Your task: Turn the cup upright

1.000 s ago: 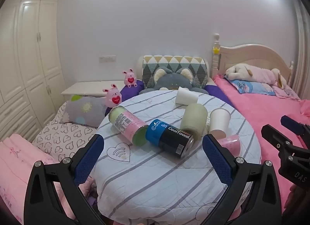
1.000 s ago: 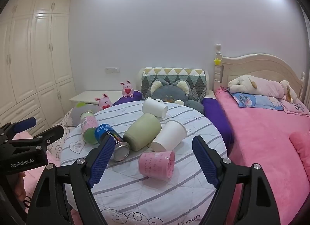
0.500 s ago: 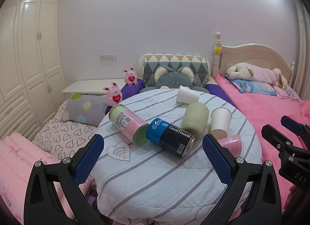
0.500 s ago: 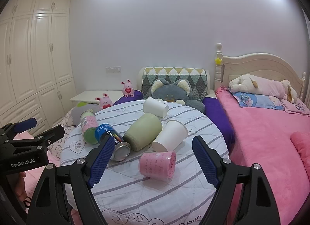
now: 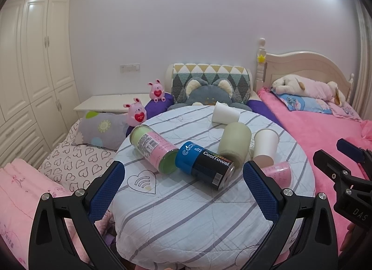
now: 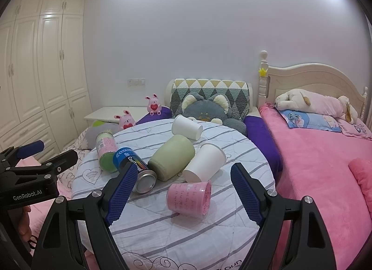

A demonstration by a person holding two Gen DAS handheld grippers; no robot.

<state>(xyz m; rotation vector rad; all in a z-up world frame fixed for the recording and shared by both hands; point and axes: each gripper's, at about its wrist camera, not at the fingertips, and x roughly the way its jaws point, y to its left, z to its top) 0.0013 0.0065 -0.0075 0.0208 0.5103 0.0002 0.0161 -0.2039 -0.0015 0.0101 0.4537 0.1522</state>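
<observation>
Several cups lie on their sides on a round striped table (image 6: 186, 235): a pink cup (image 6: 189, 196) nearest, a white paper cup (image 6: 204, 162), a sage green cup (image 6: 172, 157) and a far white cup (image 6: 187, 127). In the left wrist view the pink cup (image 5: 279, 173), white cup (image 5: 265, 145), green cup (image 5: 234, 141) and far white cup (image 5: 225, 113) show too. My right gripper (image 6: 183, 191) is open and empty, just before the pink cup. My left gripper (image 5: 182, 186) is open and empty, before the cans.
A blue-black CoolTowel can (image 5: 204, 165) and a pink-green can (image 5: 153, 148) lie on the table's left half. A pink bed (image 6: 325, 153) is to the right, cushions and plush toys (image 6: 204, 109) behind, a wardrobe (image 6: 34, 72) at left.
Both views have shifted very slightly; the table and cups sit a touch lower and nearer. Both grippers stay open and nothing on the table has moved.
</observation>
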